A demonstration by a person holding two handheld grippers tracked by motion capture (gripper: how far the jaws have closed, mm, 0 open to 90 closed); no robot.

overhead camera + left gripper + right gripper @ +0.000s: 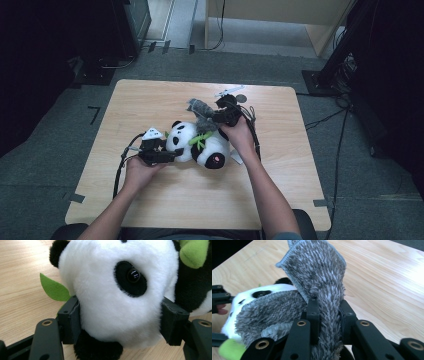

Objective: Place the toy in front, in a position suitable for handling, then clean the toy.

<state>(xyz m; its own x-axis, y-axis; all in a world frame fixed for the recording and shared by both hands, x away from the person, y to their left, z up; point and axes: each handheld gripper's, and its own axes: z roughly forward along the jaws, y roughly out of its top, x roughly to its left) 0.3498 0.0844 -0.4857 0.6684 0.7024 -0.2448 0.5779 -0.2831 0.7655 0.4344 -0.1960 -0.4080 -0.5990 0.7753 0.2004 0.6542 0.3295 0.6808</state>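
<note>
At table centre, high view: panda on its side, long axis left to right, head at left, body at right.
Left gripper: left of centre, clamped on panda head, pads pressing both cheeks; head pinned just above the wood.
Panda in left gripper view: eye centre frame, green leaf at left, black ear at upper left.
Cloth: grey, shaggy, draped over panda's upper side, one corner sticking up toward top of frame.
Right gripper: just right of and above panda, pinching a fold of cloth; jaws nearly together with pile squeezed between them.
Cloth in right gripper view: rises from jaws to top centre, spreads left over panda.
Key relation: cloth lies across panda, left of right gripper; likely next stroke runs leftward along body toward head; right hand nearer.
Table: pale wood, bare apart from these.
Room: grey floor, cables at right, dark stands at both upper corners.
</note>
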